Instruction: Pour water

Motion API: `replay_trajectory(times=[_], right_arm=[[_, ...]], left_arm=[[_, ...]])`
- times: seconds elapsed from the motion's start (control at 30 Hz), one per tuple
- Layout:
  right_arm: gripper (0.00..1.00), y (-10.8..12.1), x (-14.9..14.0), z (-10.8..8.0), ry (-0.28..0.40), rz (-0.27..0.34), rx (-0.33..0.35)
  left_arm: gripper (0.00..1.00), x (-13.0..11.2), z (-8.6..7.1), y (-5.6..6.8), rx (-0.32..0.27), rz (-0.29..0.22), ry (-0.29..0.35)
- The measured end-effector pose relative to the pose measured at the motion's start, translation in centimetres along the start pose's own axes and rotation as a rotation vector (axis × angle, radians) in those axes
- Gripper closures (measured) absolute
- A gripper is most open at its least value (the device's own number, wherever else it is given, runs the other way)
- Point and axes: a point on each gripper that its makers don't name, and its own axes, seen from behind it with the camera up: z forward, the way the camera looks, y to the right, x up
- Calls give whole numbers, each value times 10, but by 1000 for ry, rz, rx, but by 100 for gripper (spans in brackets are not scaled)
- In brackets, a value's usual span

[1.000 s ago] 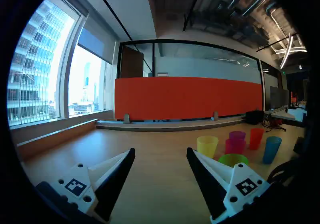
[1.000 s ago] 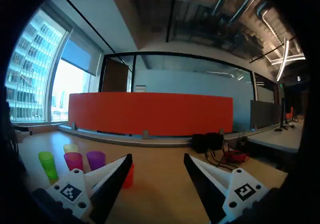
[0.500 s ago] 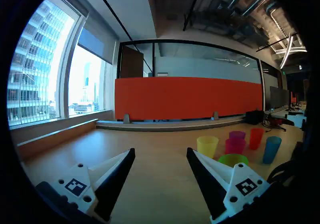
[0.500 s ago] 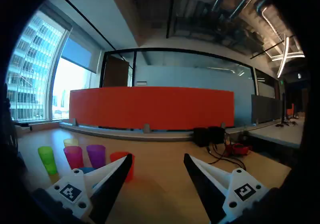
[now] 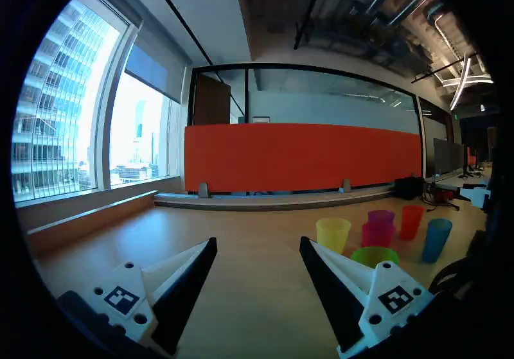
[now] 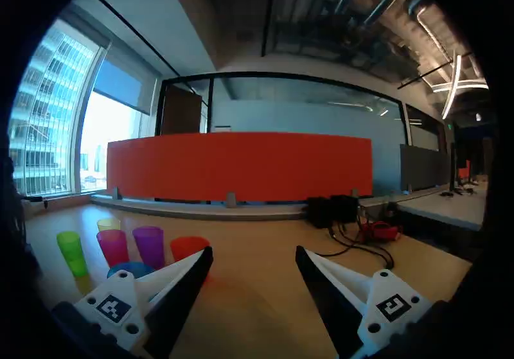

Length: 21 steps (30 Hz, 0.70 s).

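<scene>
standing upright, clustered on the table (image 5: 257, 256), six translucent coloured cups (image 5: 377, 234)

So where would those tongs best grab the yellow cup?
Probably mid-wall, just under the rim, coming level from its left: the yellow cup stands upright, widens upward, and has bare table on that side, with the pink cup close on its right.
</scene>
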Motion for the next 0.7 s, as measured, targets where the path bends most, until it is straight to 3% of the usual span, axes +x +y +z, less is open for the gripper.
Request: replay_trajectory(times=[0.7], right_arm=[[0, 0, 0, -1, -1, 3, 6]], left_arm=[[4, 0, 0, 0, 0, 0, 0]])
